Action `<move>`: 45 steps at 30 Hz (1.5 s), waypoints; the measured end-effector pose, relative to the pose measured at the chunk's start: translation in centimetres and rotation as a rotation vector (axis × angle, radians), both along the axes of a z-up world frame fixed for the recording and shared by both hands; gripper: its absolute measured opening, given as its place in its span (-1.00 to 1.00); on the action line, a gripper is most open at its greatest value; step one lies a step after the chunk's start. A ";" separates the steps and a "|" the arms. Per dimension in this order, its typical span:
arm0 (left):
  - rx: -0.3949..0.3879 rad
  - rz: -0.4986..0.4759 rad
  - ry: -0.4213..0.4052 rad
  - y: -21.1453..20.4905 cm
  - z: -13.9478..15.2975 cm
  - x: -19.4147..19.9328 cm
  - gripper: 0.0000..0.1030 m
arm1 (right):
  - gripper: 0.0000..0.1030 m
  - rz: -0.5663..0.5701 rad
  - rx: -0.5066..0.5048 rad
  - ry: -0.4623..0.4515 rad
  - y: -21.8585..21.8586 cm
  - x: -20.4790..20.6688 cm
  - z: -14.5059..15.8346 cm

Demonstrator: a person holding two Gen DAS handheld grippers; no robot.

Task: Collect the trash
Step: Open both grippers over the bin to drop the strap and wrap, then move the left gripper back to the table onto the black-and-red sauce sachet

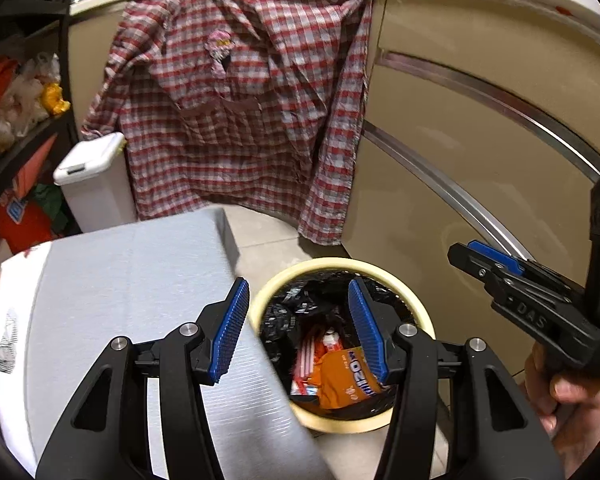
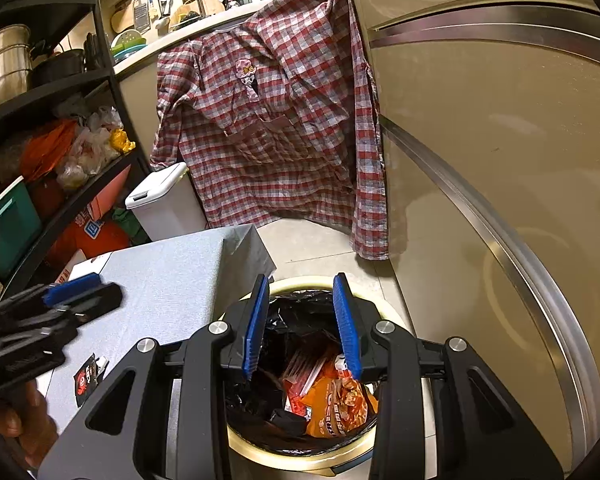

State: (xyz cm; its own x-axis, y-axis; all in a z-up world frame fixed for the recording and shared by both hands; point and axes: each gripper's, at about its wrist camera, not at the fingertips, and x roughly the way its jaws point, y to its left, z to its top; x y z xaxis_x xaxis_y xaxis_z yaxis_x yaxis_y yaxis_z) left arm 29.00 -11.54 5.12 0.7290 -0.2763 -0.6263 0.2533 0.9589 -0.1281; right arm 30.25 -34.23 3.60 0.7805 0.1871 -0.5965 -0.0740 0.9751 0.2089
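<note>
Both tongs hang parted and empty over the round cream-rimmed trash bin (image 2: pixel 260 458), the left gripper (image 1: pixel 298 330) wider than the right gripper (image 2: pixel 302 326). Inside its black liner (image 2: pixel 276 320), an orange snack bag (image 2: pixel 336 408) with partly readable white lettering lies crumpled beside red-and-white striped wrappers (image 2: pixel 304 372). A small black packet (image 2: pixel 86 380), lettering unreadable, lies on the grey table (image 2: pixel 168 276).

I count two claws, my left claw (image 1: pixel 296 330) and my right claw (image 2: pixel 302 326), each with two blue pads. There is one round yellow bin (image 2: pixel 300 454) with one black bag (image 2: pixel 284 320) inside. In the bin I see one orange snack bag (image 2: pixel 340 408). Beside the bin stands one gray table (image 2: pixel 172 276) with one small black packet (image 2: pixel 86 380) on it. Behind the bin hangs one checked shirt (image 2: pixel 276 132), and one white bin (image 2: pixel 166 204) stands near it.
</note>
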 end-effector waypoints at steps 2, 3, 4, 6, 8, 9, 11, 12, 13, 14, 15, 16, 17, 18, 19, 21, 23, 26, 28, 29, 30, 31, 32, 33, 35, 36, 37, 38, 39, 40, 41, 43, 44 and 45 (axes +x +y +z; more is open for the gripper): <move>0.014 0.010 -0.016 1.5 0.7 -0.8 -0.02 | -0.33 0.008 -0.005 -0.004 0.5 -0.1 0.1; 0.021 0.015 -0.024 2.3 1.0 -1.3 -0.03 | -0.33 0.011 -0.009 -0.007 0.7 -0.1 0.2; 0.031 0.023 -0.035 3.5 1.5 -1.9 -0.05 | -0.33 0.016 -0.014 -0.011 1.0 -0.3 0.2; 0.048 0.034 -0.049 5.3 2.2 -2.6 -0.09 | -0.33 0.025 -0.019 -0.016 1.5 -0.4 0.4; 0.058 0.046 -0.058 7.6 2.9 -3.5 -0.11 | -0.33 0.035 -0.025 -0.026 2.1 -0.8 0.6; 0.063 0.054 -0.061 9.1 3.3 -4.1 -0.11 | -0.33 0.041 -0.028 -0.031 2.4 -0.9 0.7; 0.070 0.070 -0.063 11.9 3.7 -5.1 -0.12 | -0.33 0.053 -0.036 -0.039 3.0 -1.2 0.8; 0.075 0.074 -0.063 12.7 3.7 -5.4 -0.12 | -0.33 0.061 -0.040 -0.042 3.4 -1.4 0.8; 0.085 0.079 -0.064 14.2 3.7 -6.0 -0.12 | -0.33 0.066 -0.042 -0.044 3.6 -1.5 0.8; 0.091 0.080 -0.064 15.1 3.5 -6.3 -0.12 | -0.36 0.073 -0.043 -0.047 4.0 -1.7 0.8; 0.096 0.080 -0.061 16.3 3.1 -6.6 -0.12 | -0.41 0.082 -0.042 -0.051 4.4 -1.9 0.9; 0.099 0.079 -0.056 17.0 2.8 -6.8 -0.12 | -0.50 0.092 -0.042 -0.057 4.8 -2.2 0.9; 0.099 0.079 -0.043 18.0 2.0 -7.1 -0.12 | -0.56 0.098 -0.043 -0.062 5.1 -2.4 0.9; 0.097 0.081 -0.026 18.9 0.9 -7.3 -0.12 | -0.62 0.107 -0.045 -0.071 5.5 -2.7 1.0; 0.094 0.084 -0.010 19.5 -0.1 -7.3 -0.12 | -0.63 0.113 -0.048 -0.077 5.8 -2.9 1.0; 0.075 0.088 0.023 20.5 -2.1 -7.4 -0.12 | -0.63 0.122 -0.047 -0.082 6.3 -3.2 1.0; 0.075 0.077 0.062 20.9 -4.0 -7.0 -0.12 | -0.63 0.140 -0.037 -0.075 6.8 -3.3 0.7; 0.067 0.061 0.121 21.1 -6.7 -6.1 0.03 | -0.62 0.162 -0.031 -0.050 7.7 -3.3 0.0; 0.060 0.045 0.155 21.2 -8.2 -5.9 0.17 | -0.61 0.180 -0.021 -0.032 8.4 -3.2 -0.5; 0.059 0.039 0.179 21.2 -9.0 -5.6 0.20 | -0.61 0.188 -0.021 -0.026 8.7 -3.2 -0.7; 0.055 0.028 0.206 21.2 -9.8 -5.4 0.32 | -0.61 0.198 -0.025 -0.019 9.1 -3.2 -1.0; 0.052 0.019 0.222 21.2 -10.3 -5.3 0.42 | -0.61 0.205 -0.032 -0.013 9.6 -3.2 -1.3; 0.061 0.006 0.241 21.0 -11.1 -5.2 0.42 | -0.61 0.212 -0.037 -0.009 10.0 -3.2 -1.5; 0.076 0.002 0.250 20.9 -11.6 -5.2 0.42 | -0.61 0.220 -0.038 -0.004 10.3 -3.2 -1.7; 0.083 -0.017 0.281 20.7 -12.6 -5.1 0.44 | -0.61 0.238 -0.032 0.008 11.0 -3.1 -2.0; 0.085 -0.023 0.297 20.6 -13.0 -5.0 0.45 | -0.61 0.244 -0.031 0.012 11.2 -3.2 -2.2; 0.097 -0.022 0.310 20.5 -13.4 -4.9 0.46 | -0.61 0.252 -0.029 0.018 11.6 -3.1 -2.4; 0.102 -0.023 0.317 20.5 -13.6 -4.9 0.46 | -0.61 0.259 -0.029 0.022 11.9 -3.1 -2.5; 0.103 -0.027 0.326 20.5 -13.9 -4.8 0.50 | -0.61 0.267 -0.027 0.028 12.2 -3.0 -2.7; 0.102 -0.035 0.338 20.4 -14.3 -4.7 0.54 | -0.61 0.276 -0.025 0.036 12.5 -3.0 -3.0; 0.108 -0.039 0.346 20.3 -14.5 -4.6 0.54 | -0.61 0.282 -0.025 0.041 12.7 -2.9 -3.1; 0.130 -0.042 0.351 20.1 -15.0 -4.4 0.55 | -0.61 0.299 -0.033 0.052 13.5 -2.9 -3.6; 0.138 -0.042 0.349 19.9 -15.1 -4.3 0.56 | -0.61 0.305 -0.038 0.056 13.9 -2.9 -3.7; 0.155 -0.039 0.338 19.8 -15.2 -4.3 0.57 | -0.61 0.314 -0.043 0.060 14.2 -2.9 -3.9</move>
